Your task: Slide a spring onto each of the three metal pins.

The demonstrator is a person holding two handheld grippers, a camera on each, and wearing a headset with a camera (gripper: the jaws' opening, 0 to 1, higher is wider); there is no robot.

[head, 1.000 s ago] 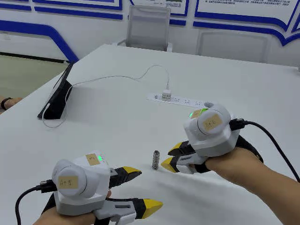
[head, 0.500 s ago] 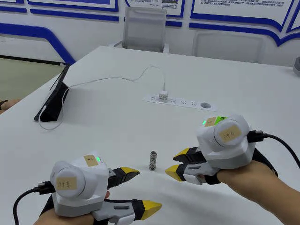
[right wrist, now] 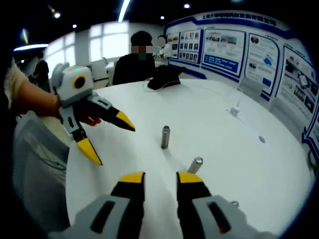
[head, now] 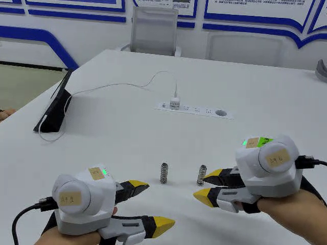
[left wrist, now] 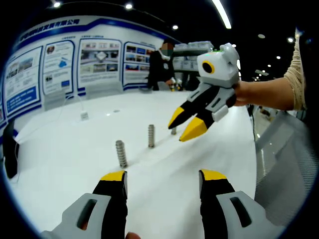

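Note:
Two springs stand upright on the white table [head: 117,138], each on a pin: the left spring [head: 164,173] [left wrist: 120,153] [right wrist: 165,137] and the right spring [head: 202,175] [left wrist: 151,135] [right wrist: 195,165]. A small bare pin [left wrist: 173,131] stands behind them. My right gripper [head: 207,185] [right wrist: 161,178] [left wrist: 192,122] is open just right of the right spring, with nothing between its jaws. My left gripper [head: 150,204] [left wrist: 163,176] [right wrist: 107,134] is open near the front edge, below and left of the left spring, also holding nothing.
A white power strip [head: 194,109] lies mid-table with a cable [head: 117,86] running to a dark tablet [head: 51,109] at the left edge. A grey chair [head: 153,30] stands behind the table. People [right wrist: 139,59] sit at the table's far side.
My right gripper has drawn back to the right, away from the left spring, and the right spring now shows beside its tips. The left gripper has barely moved.

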